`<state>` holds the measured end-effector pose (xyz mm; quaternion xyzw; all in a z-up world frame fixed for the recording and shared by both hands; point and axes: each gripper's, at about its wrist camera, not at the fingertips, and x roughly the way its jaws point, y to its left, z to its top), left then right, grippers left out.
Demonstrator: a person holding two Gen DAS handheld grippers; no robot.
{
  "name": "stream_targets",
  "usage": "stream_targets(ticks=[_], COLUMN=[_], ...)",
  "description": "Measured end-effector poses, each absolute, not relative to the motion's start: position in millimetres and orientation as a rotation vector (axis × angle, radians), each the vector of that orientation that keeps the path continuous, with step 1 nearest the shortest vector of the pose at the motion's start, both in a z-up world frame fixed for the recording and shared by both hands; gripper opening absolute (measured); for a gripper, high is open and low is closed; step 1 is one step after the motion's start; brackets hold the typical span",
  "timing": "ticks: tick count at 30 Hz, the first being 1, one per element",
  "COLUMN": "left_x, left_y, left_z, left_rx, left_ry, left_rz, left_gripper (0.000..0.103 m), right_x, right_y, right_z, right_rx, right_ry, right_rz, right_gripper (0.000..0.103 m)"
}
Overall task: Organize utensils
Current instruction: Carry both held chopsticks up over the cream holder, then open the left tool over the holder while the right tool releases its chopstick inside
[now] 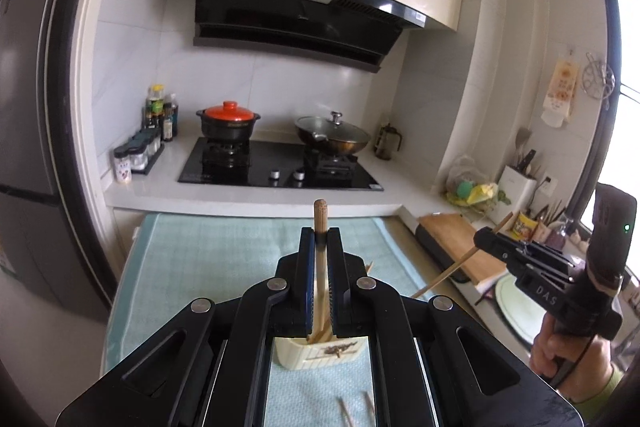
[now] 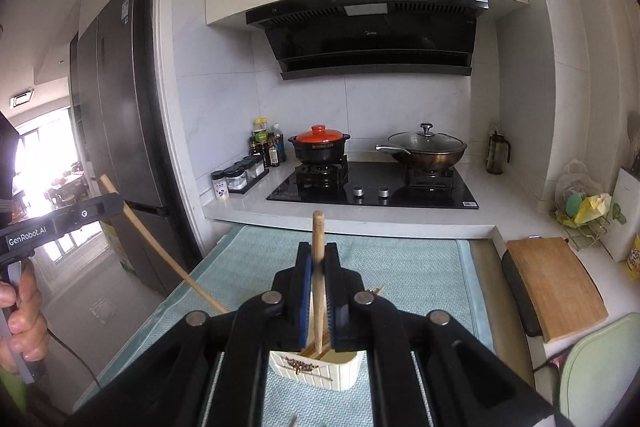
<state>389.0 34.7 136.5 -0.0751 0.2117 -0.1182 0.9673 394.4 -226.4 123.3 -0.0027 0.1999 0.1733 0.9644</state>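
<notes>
My left gripper [image 1: 320, 239] is shut on a wooden chopstick [image 1: 320, 223] that stands upright between the jaws, its lower end in a cream utensil holder [image 1: 320, 353] on a light blue mat [image 1: 224, 251]. My right gripper [image 2: 318, 253] is shut on another wooden chopstick [image 2: 318, 235], its lower end in the same holder [image 2: 320, 367]. Each gripper also shows in the other's view: the right one [image 1: 486, 237] at the right, the left one [image 2: 116, 203] at the left, each with its chopstick slanting down. Two loose chopsticks [image 1: 356, 409] lie on the mat near the holder.
A black hob [image 1: 280, 167] with an orange-lidded pot [image 1: 228, 123] and a lidded wok [image 1: 332, 137] sits behind the mat. A wooden cutting board [image 2: 556, 283] and a pale green plate [image 2: 600, 367] lie to the right. A dark fridge [image 2: 120, 131] stands at the left.
</notes>
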Motion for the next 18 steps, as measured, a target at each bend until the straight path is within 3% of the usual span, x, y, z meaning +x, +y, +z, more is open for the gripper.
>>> stream_targets(ticks=[13,16,17,18], left_x=[534.5,553.8,557.7,559.6], left_y=[0.0,-0.8,0.9,2.9], left_z=[10.4,-12.8,-17.0,-19.4], left_rx=[-0.142,-0.138,-0.141,-0.148], left_ry=[0.735,0.781,0.788,0.792], left_rz=[-0.232,-0.190,-0.175,-0.170], left_gripper=[0.004,0.006,0.008,0.018], right_x=[541.5,565.8,571.0,574.1], right_y=[-203.5,-205.4,-205.6,-206.3], right_z=[4.0,-22.4,-26.2,-27.7], right_rx=[0.123,0.182,0.183,0.188], right_ry=[0.828,0.890,0.890,0.881], right_rz=[0.426,0.415,0.399,0.389], right_gripper=[0.006,0.010,0.017,0.026])
